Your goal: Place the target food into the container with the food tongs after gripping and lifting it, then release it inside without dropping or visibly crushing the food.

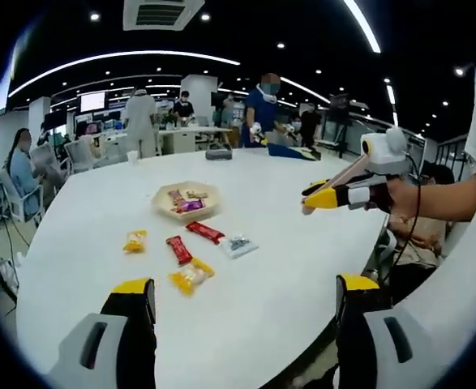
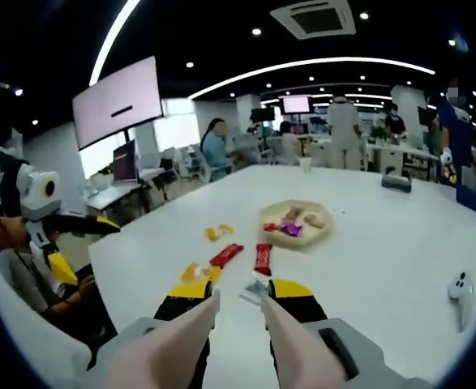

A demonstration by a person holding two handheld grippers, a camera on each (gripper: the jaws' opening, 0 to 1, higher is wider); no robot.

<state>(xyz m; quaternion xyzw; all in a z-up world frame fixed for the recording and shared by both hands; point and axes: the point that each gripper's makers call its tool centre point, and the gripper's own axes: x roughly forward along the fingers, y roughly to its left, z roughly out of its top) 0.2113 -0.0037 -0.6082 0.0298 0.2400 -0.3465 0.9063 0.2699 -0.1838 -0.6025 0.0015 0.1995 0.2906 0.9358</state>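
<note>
**White table, snacks laid out, tongs held in the right gripper**

White tabletop [image 1: 302,235] is seen across both views. In the left gripper view a tan, shallow container [image 1: 186,202] sits at centre-left of the frame, already holding a few wrapped snacks. Below it in the frame, loose items are laid apart from one another: a small yellow packet [image 1: 135,240], a red bar [image 1: 178,250], a second red bar [image 1: 205,232], a clear-and-white packet [image 1: 239,245] and a yellow wrapped snack [image 1: 190,275], the last being nearest the camera.

The left gripper [image 1: 246,304] is seen at the bottom of its own view, jaws spread wide with nothing between them, raised above the table's near edge. The right gripper [image 1: 323,194] is seen at the right of that frame, held by a hand, above the table.

In the right gripper view the right gripper [image 2: 239,300] is narrowed onto a pair of pale food tongs [image 2: 238,344], whose two arms run up between the jaws from the bottom of the frame. The tong tips are seen slightly apart and hold nothing. The snacks lie just beyond the tips; the container [image 2: 296,222] is seen further up, right of centre. A small white device [image 2: 460,288] lies at the right edge.
</note>
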